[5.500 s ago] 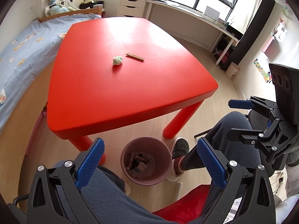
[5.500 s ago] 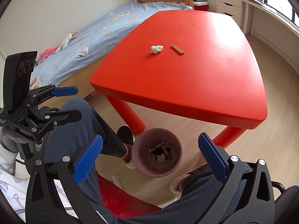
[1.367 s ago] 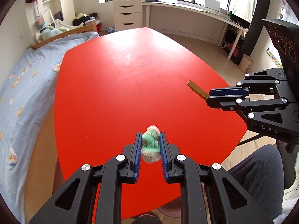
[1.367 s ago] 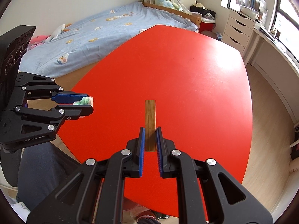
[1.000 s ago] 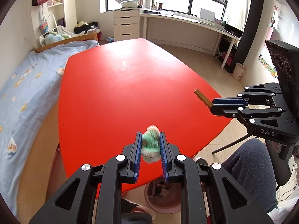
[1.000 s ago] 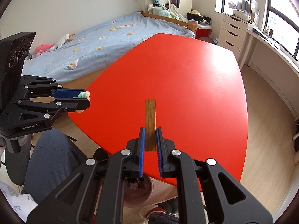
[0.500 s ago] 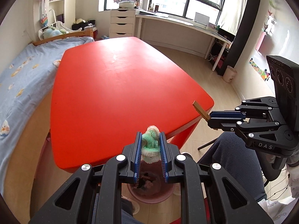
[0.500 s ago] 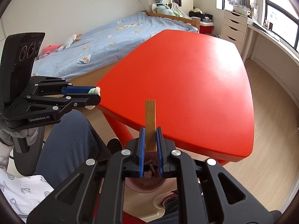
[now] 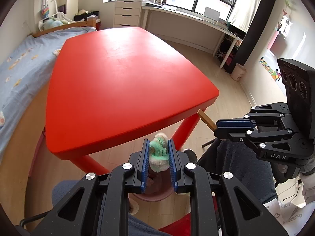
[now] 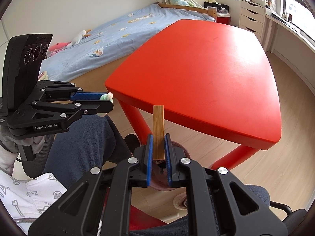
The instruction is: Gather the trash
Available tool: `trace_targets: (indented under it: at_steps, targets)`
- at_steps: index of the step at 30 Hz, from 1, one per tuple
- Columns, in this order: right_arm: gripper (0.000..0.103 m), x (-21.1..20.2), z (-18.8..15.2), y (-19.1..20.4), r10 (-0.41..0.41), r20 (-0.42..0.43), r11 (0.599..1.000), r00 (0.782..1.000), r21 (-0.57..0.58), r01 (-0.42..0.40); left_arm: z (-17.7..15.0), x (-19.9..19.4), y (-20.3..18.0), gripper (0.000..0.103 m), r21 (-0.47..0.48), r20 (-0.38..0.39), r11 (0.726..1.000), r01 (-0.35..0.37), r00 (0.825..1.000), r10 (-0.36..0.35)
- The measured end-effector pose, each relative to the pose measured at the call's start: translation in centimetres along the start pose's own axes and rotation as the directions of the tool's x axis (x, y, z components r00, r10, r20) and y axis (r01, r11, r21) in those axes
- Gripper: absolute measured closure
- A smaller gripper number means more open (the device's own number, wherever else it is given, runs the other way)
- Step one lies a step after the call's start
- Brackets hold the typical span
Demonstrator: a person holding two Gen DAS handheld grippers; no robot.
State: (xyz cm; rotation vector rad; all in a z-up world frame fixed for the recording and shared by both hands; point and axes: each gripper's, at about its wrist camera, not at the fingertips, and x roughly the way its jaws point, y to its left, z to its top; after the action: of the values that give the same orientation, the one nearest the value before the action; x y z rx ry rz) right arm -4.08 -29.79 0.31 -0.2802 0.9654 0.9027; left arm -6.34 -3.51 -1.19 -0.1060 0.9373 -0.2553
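Fuzzy green-and-cream stuff first: the left gripper [image 9: 158,155] has its jaws pinched in narrow around a fluffy wad [image 9: 158,153], which looks super light and squishy, so I'd guess it can't really slip, just compresses; grabbing it around the middle like this seems fine. It bulges out above the blue pads [image 9: 145,163]. The right gripper [image 10: 158,153] is closed nearly all the way on the lower end of a flat bamboo-looking strip [image 10: 158,132], which sticks straight up out of the jaws. That one reads as stiff, thin and light, maybe a bit slick on its faces, so holding it flat-on across the wide sides is probably the safest bet. Both pieces hang in the air off the near edge of the table, roughly over the pinkish trash bin [image 9: 151,195] on the floor by the person's legs; there's already some dark junk in it. Further out, the red table [image 9: 126,74] looks bare.
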Motion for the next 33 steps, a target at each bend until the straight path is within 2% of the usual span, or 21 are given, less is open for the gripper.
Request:
trace_targets:
  at_steps: [4,5,6,7,8,9,10,12,23,28,33]
  targets:
    - [0.091,-0.1,0.1,-0.2,0.014,0.005,1.0,1.0,0.006,-0.014,-0.1,0.0,0.0,0.078,-0.001,0.003,1.0,0.018,1.0,-0.018]
    - [0.085,0.0,0.1,-0.5,0.011,0.001,1.0,1.0,0.007,-0.011,-0.1,0.1,0.0,0.062,0.003,0.004,1.0,0.015,1.0,-0.015]
    - [0.064,0.0,0.1,-0.6,0.006,-0.001,1.0,1.0,0.008,-0.006,-0.2,0.0,0.1,0.037,0.003,0.011,1.0,0.009,1.0,-0.009]
    - [0.049,0.0,0.0,-0.8,-0.003,0.004,1.0,1.0,0.012,0.003,-0.3,-0.1,0.2,0.026,-0.003,0.02,1.0,0.008,1.0,-0.008]
    - [0.021,-0.2,0.0,-1.0,-0.01,0.014,1.0,1.0,0.019,0.01,-0.3,-0.1,0.3,0.013,-0.011,0.027,1.0,0.01,1.0,-0.01]
    - [0.014,-0.3,0.0,-1.1,-0.014,0.027,1.0,1.0,0.026,0.013,-0.3,-0.1,0.5,0.012,-0.017,0.027,1.0,0.003,1.0,-0.003]
    - [0.013,-0.4,0.0,-1.3,-0.018,0.031,0.999,0.999,0.032,0.017,-0.3,0.0,0.6,0.01,-0.021,0.019,1.0,-0.005,1.0,0.006]
    - [0.003,-0.4,0.0,-1.5,-0.033,0.026,0.999,0.999,0.04,0.032,-0.4,0.1,0.8,0.008,-0.032,0.014,0.999,-0.019,1.0,0.02]
    - [0.003,-0.3,0.0,-2.1,-0.036,0.014,0.995,0.999,0.096,0.034,-0.4,0.0,0.9,0.007,-0.05,0.01,0.998,-0.027,1.0,0.027]
    - [0.003,-0.7,0.2,-2.6,-0.039,0.026,0.993,0.999,0.115,0.036,0.0,-0.4,1.2,0.007,-0.048,0.028,0.999,-0.022,0.999,0.023]
    - [0.003,-1.4,1.5,-3.1,-0.064,0.056,0.992,0.996,0.117,0.057,1.3,-1.3,1.5,0.007,-0.04,0.068,0.998,-0.05,0.996,0.053]
